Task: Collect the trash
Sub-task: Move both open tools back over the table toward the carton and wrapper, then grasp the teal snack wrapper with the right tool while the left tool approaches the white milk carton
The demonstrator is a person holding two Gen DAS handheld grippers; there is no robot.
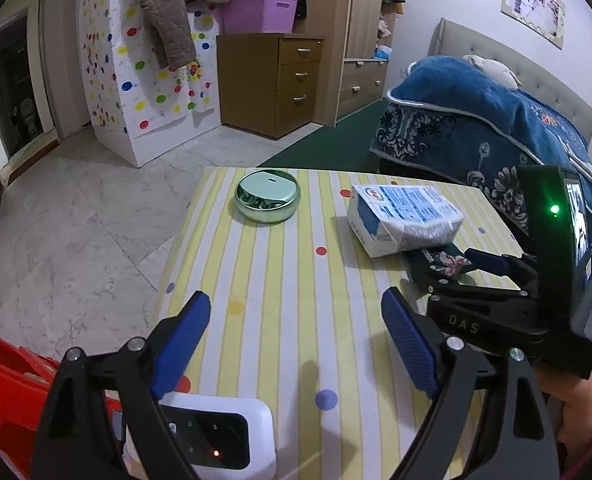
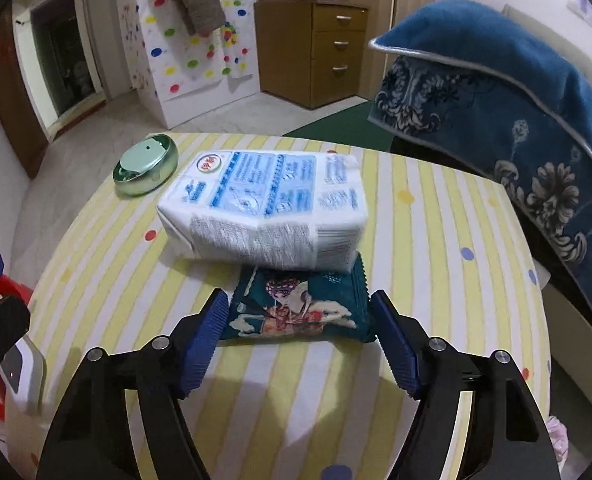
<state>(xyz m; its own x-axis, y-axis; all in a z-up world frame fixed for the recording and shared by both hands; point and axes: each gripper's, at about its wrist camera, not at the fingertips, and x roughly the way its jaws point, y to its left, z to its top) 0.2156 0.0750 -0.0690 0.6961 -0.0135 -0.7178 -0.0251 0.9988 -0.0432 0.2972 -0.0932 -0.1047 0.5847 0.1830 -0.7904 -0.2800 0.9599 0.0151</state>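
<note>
A dark teal snack packet [image 2: 292, 300] with a painted figure lies flat on the striped table [image 2: 436, 240]. Its far edge is tucked under a white and blue tissue pack [image 2: 264, 208]. My right gripper [image 2: 298, 320] straddles the packet, with a blue pad close to each side edge. The packet shows no crumpling, and the jaws stand open. In the left wrist view the same packet [image 1: 444, 264] shows under one of the right gripper's fingers [image 1: 490, 261]. My left gripper [image 1: 296, 340] hovers open above bare tablecloth [image 1: 276, 280] with nothing between its fingers.
A round green tin [image 1: 266, 198] sits at the table's far left. A white device with a dark screen [image 1: 216, 440] lies at the near left edge, beside a red plastic seat [image 1: 0, 380]. A bed with a blue blanket [image 2: 516, 120] crowds the right side.
</note>
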